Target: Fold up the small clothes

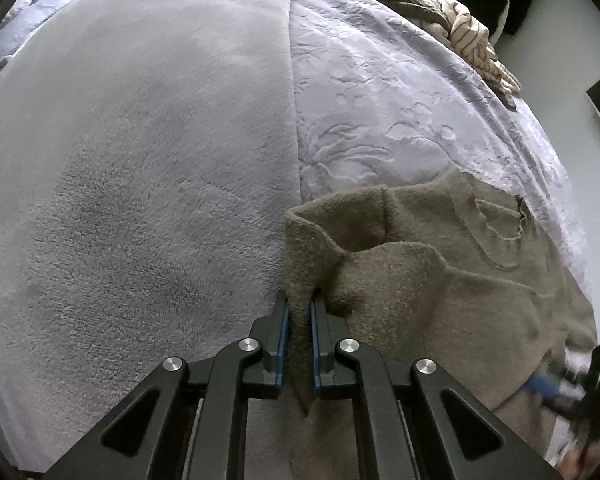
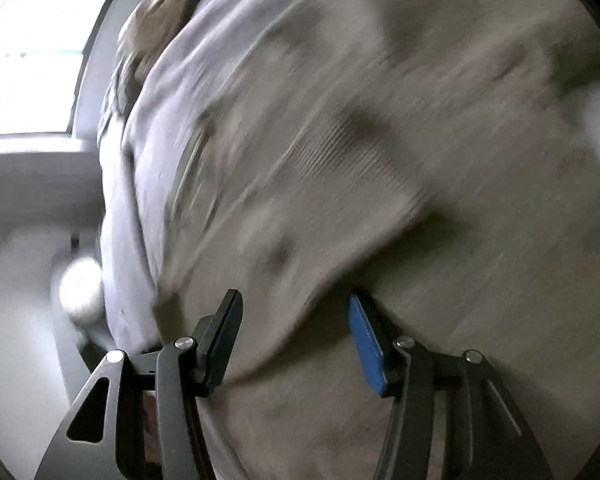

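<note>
A small olive-brown knit sweater [image 1: 440, 280] lies on the bed at the right, its ribbed edge bunched and lifted. My left gripper [image 1: 299, 304] is shut on a fold of that sweater, which hangs between the blue pads. In the right wrist view the same sweater [image 2: 420, 160] fills the frame, blurred by motion. My right gripper [image 2: 296, 304] is open, its jaws wide apart just above the fabric, holding nothing.
A grey fleece blanket [image 1: 140, 160] covers the left of the bed and a pale embossed quilt [image 1: 380, 100] the right. A pile of brown and striped clothes [image 1: 452, 20] lies at the far edge. A window [image 2: 32, 52] and white floor show left of the bed.
</note>
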Available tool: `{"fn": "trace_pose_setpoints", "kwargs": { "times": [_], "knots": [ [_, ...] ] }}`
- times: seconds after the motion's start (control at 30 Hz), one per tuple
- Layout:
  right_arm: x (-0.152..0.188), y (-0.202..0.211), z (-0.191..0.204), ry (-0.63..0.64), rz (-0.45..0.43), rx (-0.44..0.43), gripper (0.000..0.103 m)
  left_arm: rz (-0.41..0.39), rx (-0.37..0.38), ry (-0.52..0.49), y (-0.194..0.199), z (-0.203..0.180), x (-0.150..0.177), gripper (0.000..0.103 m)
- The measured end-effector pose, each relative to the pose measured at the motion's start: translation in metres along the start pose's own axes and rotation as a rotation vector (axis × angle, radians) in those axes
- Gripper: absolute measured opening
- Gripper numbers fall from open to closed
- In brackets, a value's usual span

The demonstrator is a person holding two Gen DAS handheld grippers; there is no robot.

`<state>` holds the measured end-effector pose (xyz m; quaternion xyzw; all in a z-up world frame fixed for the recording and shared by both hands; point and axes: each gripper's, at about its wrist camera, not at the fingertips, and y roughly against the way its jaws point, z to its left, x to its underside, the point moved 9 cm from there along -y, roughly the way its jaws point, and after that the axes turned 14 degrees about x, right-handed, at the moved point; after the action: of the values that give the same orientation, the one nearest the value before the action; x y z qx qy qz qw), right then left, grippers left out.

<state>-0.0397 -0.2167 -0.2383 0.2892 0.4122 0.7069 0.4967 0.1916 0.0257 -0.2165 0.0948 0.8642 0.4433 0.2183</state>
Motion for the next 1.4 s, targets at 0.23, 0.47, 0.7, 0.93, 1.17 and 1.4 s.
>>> {"fn": "trace_pose_setpoints", "kwargs": {
  "times": [0.23,0.47,0.7,0.93,1.17,1.4],
  "knots": [
    [-0.054,0.022,0.039,0.357,-0.237,0.142,0.008,-0.015,0.02,0.063,-0.001,0.008,0.0,0.009],
    [-0.087,0.011,-0.03,0.185,-0.187,0.222,0.014,-0.022,0.033,0.076,0.0,0.011,-0.001,0.01],
    [-0.022,0.005,0.002,0.198,-0.072,0.06,0.042,-0.047,-0.069,0.025,0.034,0.009,-0.011,0.01],
    [0.121,-0.078,0.102,0.317,0.278,-0.174,0.045,-0.044,-0.098,-0.048,0.043,-0.004,-0.026,0.01],
    [0.169,-0.115,0.144,0.241,0.35,-0.251,0.046,0.02,-0.021,0.003,0.034,-0.01,-0.018,0.01],
    [0.167,-0.135,0.176,0.207,0.374,-0.305,0.006,0.024,-0.036,0.031,0.045,0.001,-0.01,0.01]
  ]
}}
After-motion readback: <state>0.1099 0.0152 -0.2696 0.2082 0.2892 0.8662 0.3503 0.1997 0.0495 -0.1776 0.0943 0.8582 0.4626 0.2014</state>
